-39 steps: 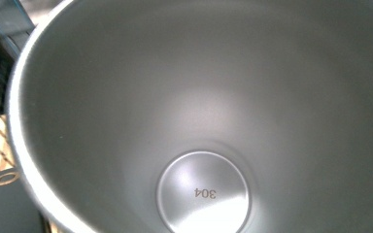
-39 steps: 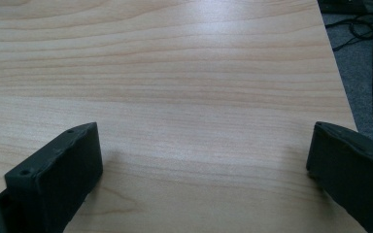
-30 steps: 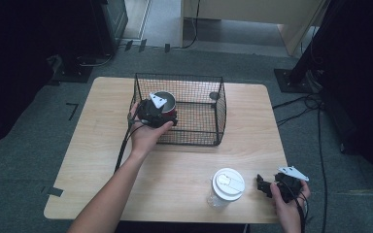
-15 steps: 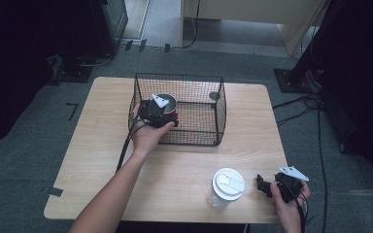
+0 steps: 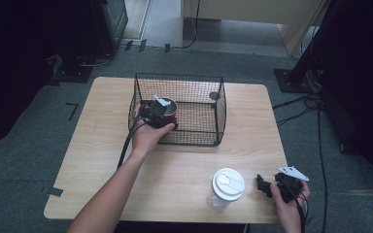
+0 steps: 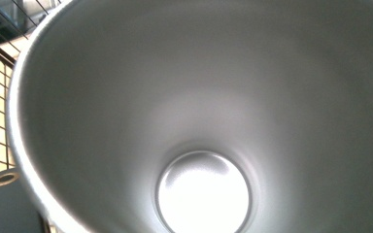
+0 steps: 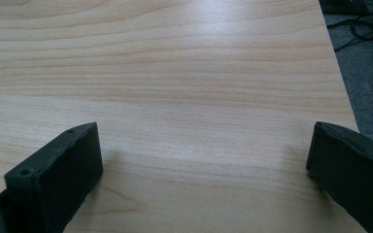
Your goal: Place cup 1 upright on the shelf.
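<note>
Left gripper is at the wire basket, center frame, right up against a metal cup; whether it grips the cup, I cannot tell. Placement looks nearly done. Right gripper rests wide open, lower right, beside the lidded cup, likely next.

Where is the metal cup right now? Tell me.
In the high view the metal cup sits at the left gripper, over the front-left corner of the wire basket; the left gripper view looks straight into it.
</note>
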Available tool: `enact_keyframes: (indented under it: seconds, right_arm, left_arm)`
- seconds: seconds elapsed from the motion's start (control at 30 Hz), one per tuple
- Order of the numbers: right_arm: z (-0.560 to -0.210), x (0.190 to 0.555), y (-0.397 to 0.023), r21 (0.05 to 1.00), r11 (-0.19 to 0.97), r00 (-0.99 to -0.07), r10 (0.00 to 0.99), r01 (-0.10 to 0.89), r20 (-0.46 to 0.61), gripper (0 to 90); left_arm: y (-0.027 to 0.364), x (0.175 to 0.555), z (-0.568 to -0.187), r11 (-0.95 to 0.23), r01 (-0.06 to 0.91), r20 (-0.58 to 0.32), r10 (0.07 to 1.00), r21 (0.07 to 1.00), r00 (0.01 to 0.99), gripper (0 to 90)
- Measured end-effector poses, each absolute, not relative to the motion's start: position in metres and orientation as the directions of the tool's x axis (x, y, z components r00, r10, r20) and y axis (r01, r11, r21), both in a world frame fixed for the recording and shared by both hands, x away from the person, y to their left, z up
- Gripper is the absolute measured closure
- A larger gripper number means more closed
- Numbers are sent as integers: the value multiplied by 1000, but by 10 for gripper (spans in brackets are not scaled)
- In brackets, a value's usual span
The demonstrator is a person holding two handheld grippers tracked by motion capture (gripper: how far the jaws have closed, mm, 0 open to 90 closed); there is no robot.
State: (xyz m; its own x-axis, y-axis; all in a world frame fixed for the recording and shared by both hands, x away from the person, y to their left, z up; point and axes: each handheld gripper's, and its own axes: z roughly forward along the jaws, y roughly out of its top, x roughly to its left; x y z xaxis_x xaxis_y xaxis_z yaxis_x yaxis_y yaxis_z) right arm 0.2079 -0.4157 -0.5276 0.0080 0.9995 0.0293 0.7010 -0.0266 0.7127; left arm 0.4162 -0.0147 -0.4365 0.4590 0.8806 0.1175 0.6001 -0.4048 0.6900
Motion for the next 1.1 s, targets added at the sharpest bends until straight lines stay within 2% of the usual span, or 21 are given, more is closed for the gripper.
enact_keyframes:
  seconds: [0.2,0.47,0.57,1.1]
  right_arm:
    - [-528,208,-416,713,-26,8,1000,701,29,0]
    - [-528,208,-416,712,-26,7,1000,702,30,0]
    - [-528,208,-415,712,-25,6,1000,702,30,0]
    - [-528,208,-416,712,-21,2,1000,702,28,0]
  left_arm:
    - [-12,415,-436,-370,626,80,894,686,440,84]
    - [-8,410,-438,-366,639,89,902,677,423,71]
    - [-6,409,-437,-360,644,80,904,675,421,0]
    - [0,390,-415,-354,557,89,891,751,446,0]
